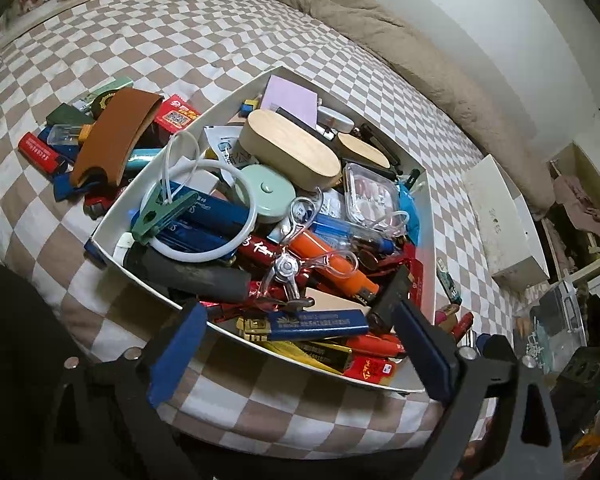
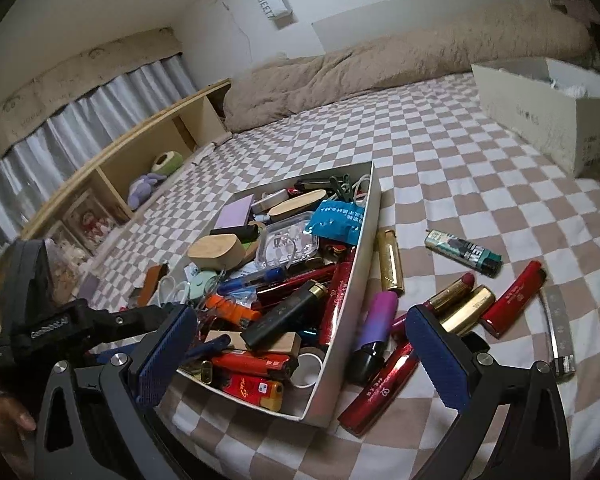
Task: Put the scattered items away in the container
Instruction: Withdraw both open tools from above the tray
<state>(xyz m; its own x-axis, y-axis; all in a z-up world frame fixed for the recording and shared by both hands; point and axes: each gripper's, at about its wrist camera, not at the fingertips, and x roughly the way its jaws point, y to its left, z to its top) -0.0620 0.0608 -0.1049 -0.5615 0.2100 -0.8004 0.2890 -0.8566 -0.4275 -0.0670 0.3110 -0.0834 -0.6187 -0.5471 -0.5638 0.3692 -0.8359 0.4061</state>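
Left wrist view: the left gripper (image 1: 296, 344) hangs wide open and empty over the near rim of the crammed white box (image 1: 430, 216) on the checked bedspread (image 1: 180, 40); items beneath the brown sleeve (image 1: 112, 136) are half hidden.

Right wrist view: the right gripper (image 2: 300, 354) is also spread, empty, partly covering a gold-cased lipstick (image 2: 460, 304) beside the box (image 2: 364, 240); a purple tube (image 2: 376, 324) touches its wall.

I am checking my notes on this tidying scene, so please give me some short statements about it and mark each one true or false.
1. The white container is already full of small things. True.
2. The right hand-held gripper is shut on a lipstick. False: it is open and holds nothing.
3. A green-and-white lighter lies on the checkered bedsheet, outside the container. True.
4. The brown leather sleeve lies inside the container. False: it rests on the heap of items beside it.
5. The left hand-held gripper is open. True.
6. The open red lipstick stands upright. False: it lies on its side.
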